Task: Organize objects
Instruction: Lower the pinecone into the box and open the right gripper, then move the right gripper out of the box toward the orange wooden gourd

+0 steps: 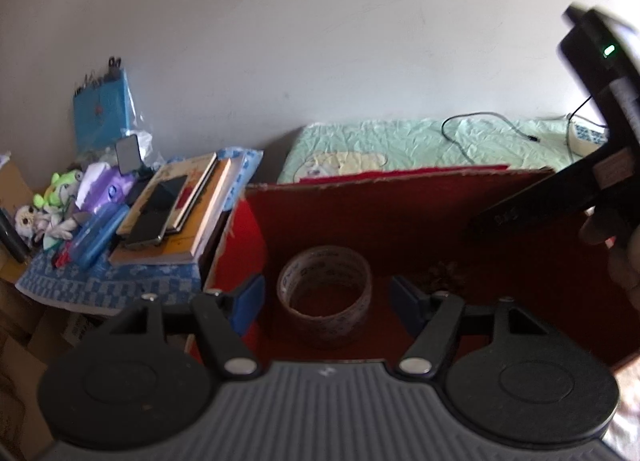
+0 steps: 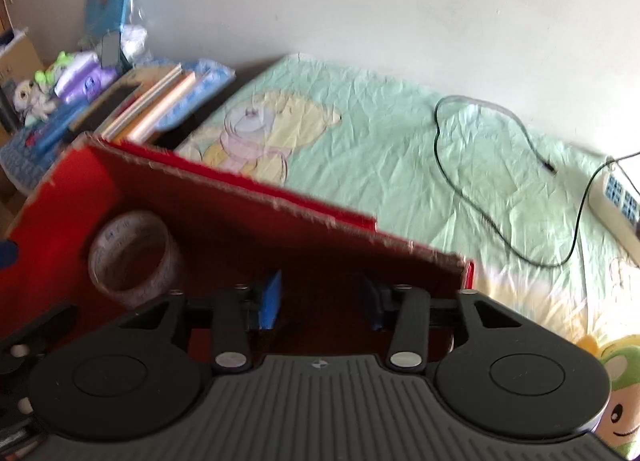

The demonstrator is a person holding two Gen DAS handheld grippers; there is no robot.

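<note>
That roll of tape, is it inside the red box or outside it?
Inside. The roll of tape rests flat on the floor of the red box, hole facing up, with the box's walls rising behind and beside it.

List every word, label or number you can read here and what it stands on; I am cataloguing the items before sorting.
No text can be read with confidence.
Tape roll: repeated print around its band, too blurred to read.
Right gripper: pale marking on its dark finger, unreadable.
Books: cover print too small.
Power strip: no legible label.
</note>
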